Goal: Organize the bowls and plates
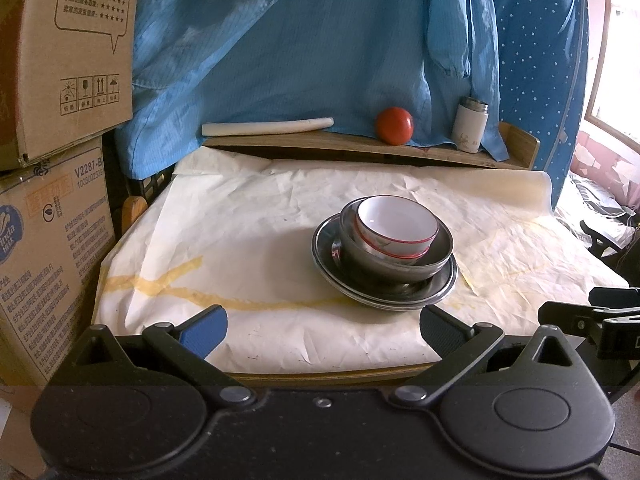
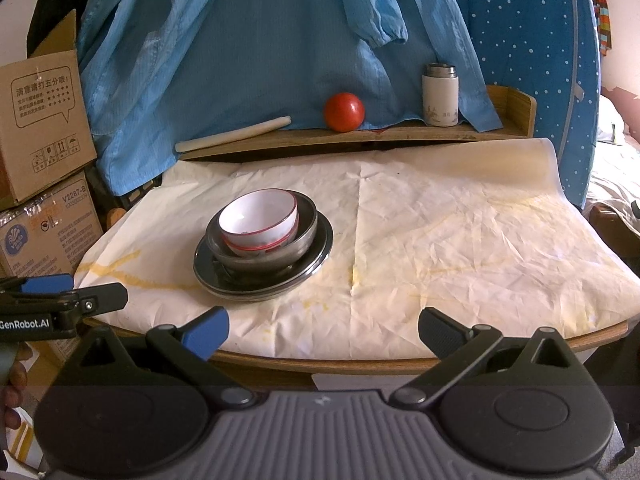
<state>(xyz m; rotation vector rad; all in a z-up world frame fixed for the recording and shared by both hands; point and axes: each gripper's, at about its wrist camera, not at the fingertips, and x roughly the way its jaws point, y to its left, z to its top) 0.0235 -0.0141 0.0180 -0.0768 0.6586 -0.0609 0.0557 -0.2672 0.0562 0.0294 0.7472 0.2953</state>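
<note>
crumpled white paper [image 1: 248, 240], stained yellow in streaks, covers a desk [image 2: 320, 356] backed by hanging blue cloth [image 1: 304, 40] and stacked cardboard boxes [image 1: 60, 80]. at the near edge, the left hand-held gripper [image 1: 322, 330] hovers with its jaws spread wide and nothing between them, its blue-padded fingers [image 1: 204, 330] just short of the stack of dishes. the right hand-held gripper [image 2: 322, 332] is likewise wide open and empty, held back at the desk's front edge with bare paper ahead of it.

the task's things sit together left of the desk's middle: two white bowls with red rims [image 1: 396, 228], nested one in the other, rest tilted inside a steel bowl [image 1: 400, 256], which stands on a steel plate [image 1: 384, 292]; a second plate may lie under the first, though the rims are too close to tell. judging by this, the sorting looks either finished, with both tools drawn clear, or not yet begun. if work remains, the next move calls for a careful approach: the white bowls lean against the steel wall, so a grip on the top rim would need a steady, upright lift to avoid dragging the lower one along.

on the wooden shelf [image 1: 360, 148] behind stand a pale roll [image 1: 268, 126], a red ball [image 1: 394, 125] and a white flask [image 1: 470, 124], well apart from the dishes.
</note>
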